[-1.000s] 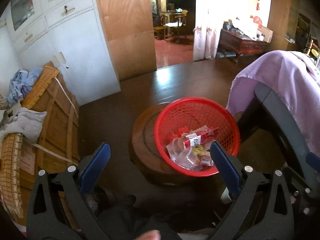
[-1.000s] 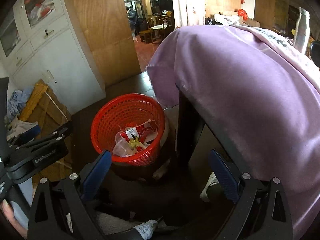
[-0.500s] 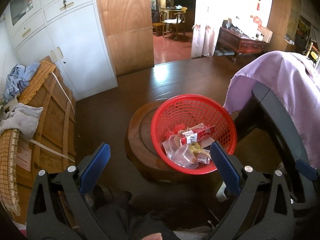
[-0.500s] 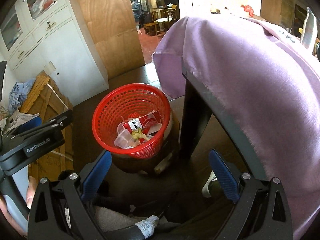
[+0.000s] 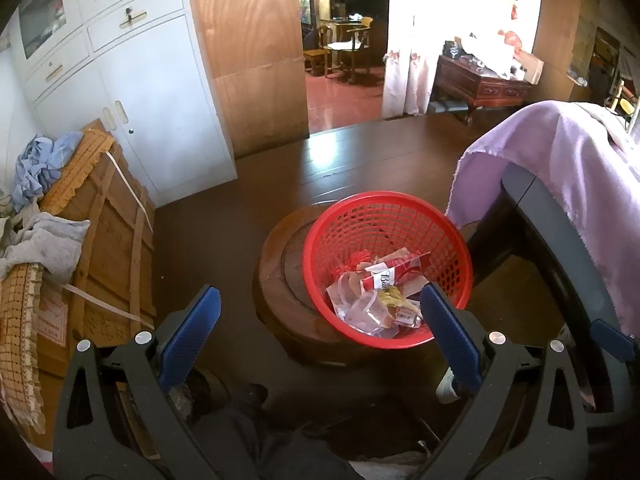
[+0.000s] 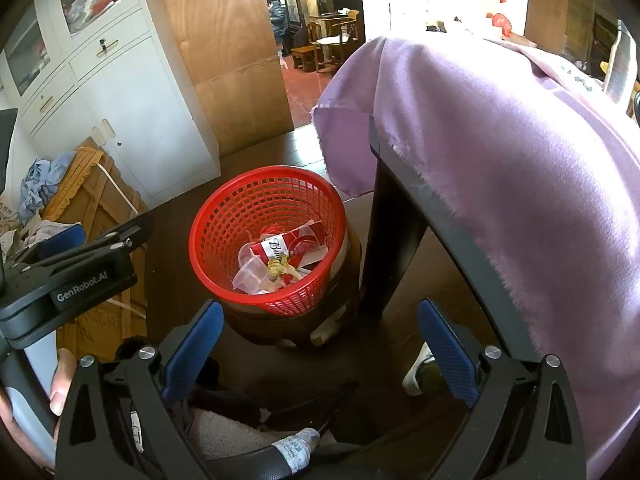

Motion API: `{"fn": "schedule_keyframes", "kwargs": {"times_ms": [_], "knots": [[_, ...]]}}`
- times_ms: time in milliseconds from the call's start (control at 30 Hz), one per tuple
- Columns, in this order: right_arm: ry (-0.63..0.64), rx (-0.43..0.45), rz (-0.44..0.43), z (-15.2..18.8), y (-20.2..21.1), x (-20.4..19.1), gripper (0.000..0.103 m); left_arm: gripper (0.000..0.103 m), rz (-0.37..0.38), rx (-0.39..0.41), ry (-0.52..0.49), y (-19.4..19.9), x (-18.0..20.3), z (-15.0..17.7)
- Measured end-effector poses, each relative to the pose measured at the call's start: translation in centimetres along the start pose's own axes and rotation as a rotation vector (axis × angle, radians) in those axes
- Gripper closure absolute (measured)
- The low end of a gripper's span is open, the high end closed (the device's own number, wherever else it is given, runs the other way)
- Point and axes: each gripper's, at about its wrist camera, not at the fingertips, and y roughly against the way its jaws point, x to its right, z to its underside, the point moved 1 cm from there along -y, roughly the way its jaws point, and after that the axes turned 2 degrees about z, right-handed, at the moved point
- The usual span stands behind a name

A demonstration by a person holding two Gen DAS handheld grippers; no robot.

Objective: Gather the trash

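I have the worktop [image 6: 500, 152] under its purple cloth [image 5: 568, 160] to my right, and the red basket [image 5: 348, 220] of trash [image 5: 380, 292] sits on a round wooden stool [image 5: 276, 280] ahead. Both the left hand-held gripper [image 5: 320, 332] and right hand-held gripper [image 6: 320, 344] are released and carry nothing, so I judge I'm between pickups; next I need to find another piece.
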Motion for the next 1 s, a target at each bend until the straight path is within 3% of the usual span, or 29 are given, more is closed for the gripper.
{"fn": "schedule_keyframes", "kwargs": {"times_ms": [1000], "knots": [[-0.002,-0.001,-0.008,0.10,0.17,-0.28,0.007,0.007,0.002,-0.009,-0.010,0.11,0.18,0.23]]}}
